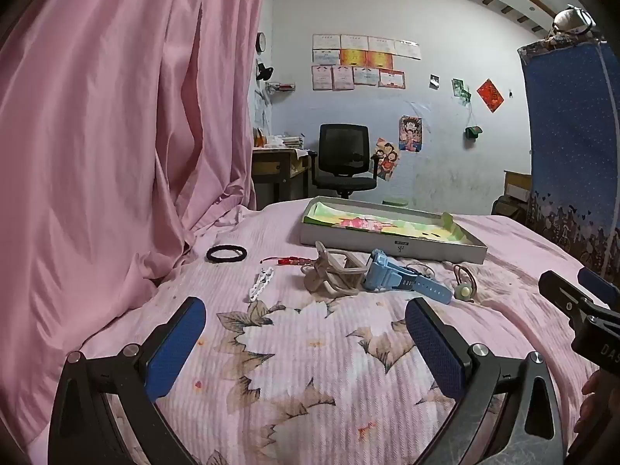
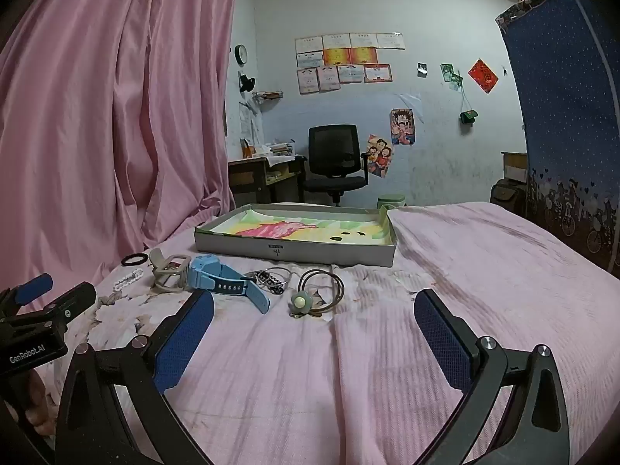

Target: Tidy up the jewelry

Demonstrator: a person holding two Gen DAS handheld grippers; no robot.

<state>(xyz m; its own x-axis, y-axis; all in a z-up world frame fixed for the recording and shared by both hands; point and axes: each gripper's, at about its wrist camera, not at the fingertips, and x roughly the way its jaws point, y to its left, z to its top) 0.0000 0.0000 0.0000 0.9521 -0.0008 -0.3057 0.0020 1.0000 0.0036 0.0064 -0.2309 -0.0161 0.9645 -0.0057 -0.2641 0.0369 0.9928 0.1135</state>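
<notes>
Both tools idle above the bed (image 2: 465,255). Left tool (image 1: 306,333): jaws spread wide, nothing between them. Right tool (image 2: 314,329): likewise wide apart, holding nothing.

Jewelry lies loose on the bedspread ahead of both tools, between them and the shallow box (image 2: 294,248), which sits further ahead and holds only its printed liner.

Risks, as judged:
- Soft, wrinkled bedspread: a jaw pressing down could pinch fabric along with a thin piece, or push it into a fold.
- Blue watch (image 2: 224,281), beige watch frame (image 2: 168,275) and dark bead bracelet (image 2: 271,281) lie touching or overlapping just ahead of the right tool's left finger. Lifting one may drag a neighbour.
- Flower hair tie (image 2: 306,298) has thin elastic loops; a grip on one strand could slip.
- The two tools are near each other; both reaching for the cluster could collide.

Count:
- watch: 1
- beige frame: 1
- black ring band (image 1: 226,252): 1
- white chain piece (image 1: 261,283): 1
- red bead string (image 1: 286,260): 1 (left view only)
- dark bead bracelet: 1, perhaps with wire rings; cannot separate
- flower hair tie: 1
- box: 1
</notes>
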